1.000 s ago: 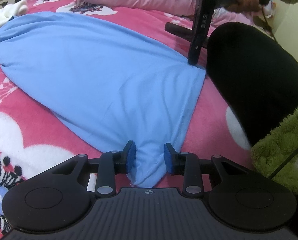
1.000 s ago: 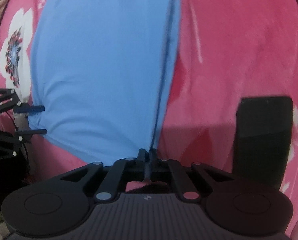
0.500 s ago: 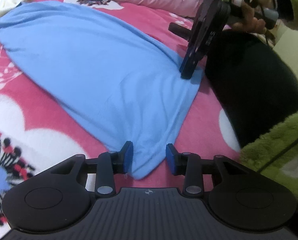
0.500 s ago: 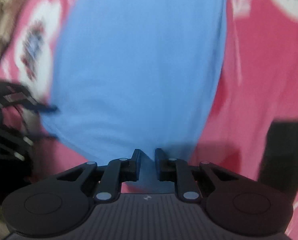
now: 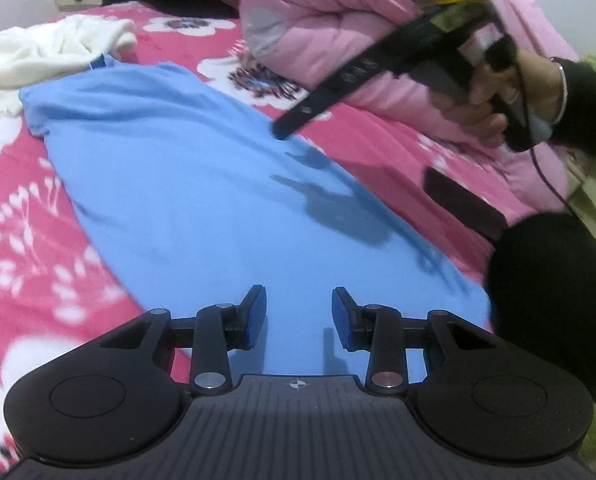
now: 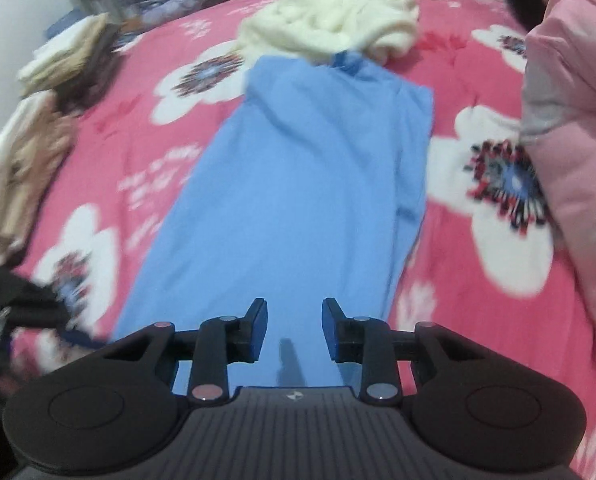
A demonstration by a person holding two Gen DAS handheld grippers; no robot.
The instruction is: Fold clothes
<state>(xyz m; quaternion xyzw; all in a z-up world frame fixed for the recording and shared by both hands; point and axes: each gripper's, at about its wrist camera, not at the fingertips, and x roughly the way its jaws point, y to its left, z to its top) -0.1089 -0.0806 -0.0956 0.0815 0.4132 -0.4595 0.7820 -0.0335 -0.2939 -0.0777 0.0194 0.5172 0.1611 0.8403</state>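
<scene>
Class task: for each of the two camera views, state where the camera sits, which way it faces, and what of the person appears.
Left wrist: rides the left hand-held gripper, looking along the long light-blue cotton garment; the person's hand holds the right hand-held gripper.
Right wrist: rides the right hand-held gripper, looking down the garment towards a crumpled cream garment; no body shows.
Shared: both garments, the pink floral bedspread.

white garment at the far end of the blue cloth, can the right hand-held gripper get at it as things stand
Probably yes: the white garment lies uncovered past the blue cloth, and the right hand-held gripper is open and empty.

Smooth matt blue cloth garment (image 5: 201,184) (fleecy pink blanket (image 5: 25,216) beneath)
</scene>
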